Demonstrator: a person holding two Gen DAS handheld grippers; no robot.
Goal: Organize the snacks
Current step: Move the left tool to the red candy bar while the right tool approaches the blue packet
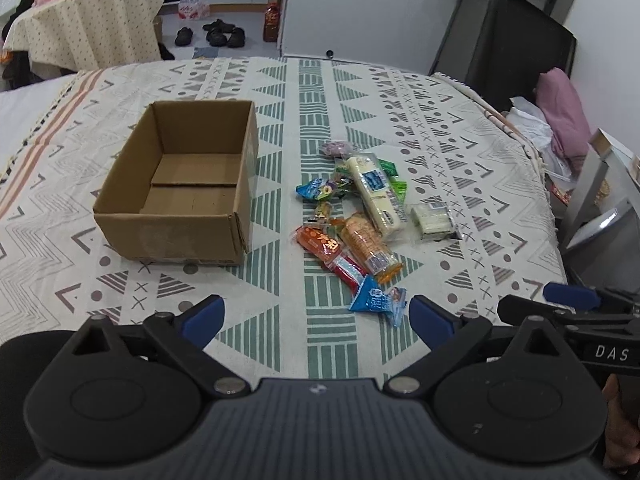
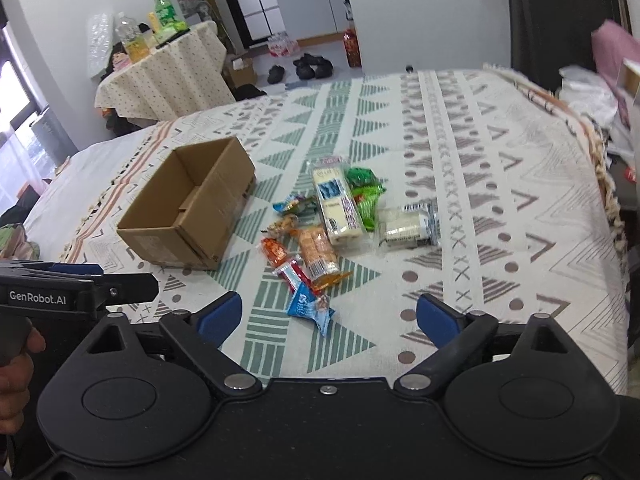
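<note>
Finding one: the blue triangular foil snack packet [image 2: 310, 309] is the nearest item of the loose snack pile [image 2: 340, 216] and lies just ahead of the right hand-held gripper [image 2: 328, 314], between its two blue pads and slightly toward the left one, at about 12 o'clock from that tool. The pads stand wide apart and press on nothing; the packet is not gripped.

Finding two: seen from the left wrist, the same packet sits near the right pad of the left hand-held gripper [image 1: 316, 316], at roughly 1 o'clock. Its jaws are likewise spread wide and empty. In my judgement the right hand is the better placed, since the packet falls inside its span.

Finding three: the packet's long axis runs from 11 o'clock to 5 o'clock in the right wrist view, so it crosses the line between the pads at a slant; a small roll of the wrist would square the grip.

Finding four: the open brown cardboard box [image 1: 180, 184] stands empty on the patterned bedspread [image 1: 460, 160], at 10 o'clock from the pile and well apart from the packet.

Limits of view: the right wrist picture is smeared by motion, the packet's printing is illegible, the pile's lower items are overlapped, and whether either pad touches the bedspread cannot be determined.
</note>
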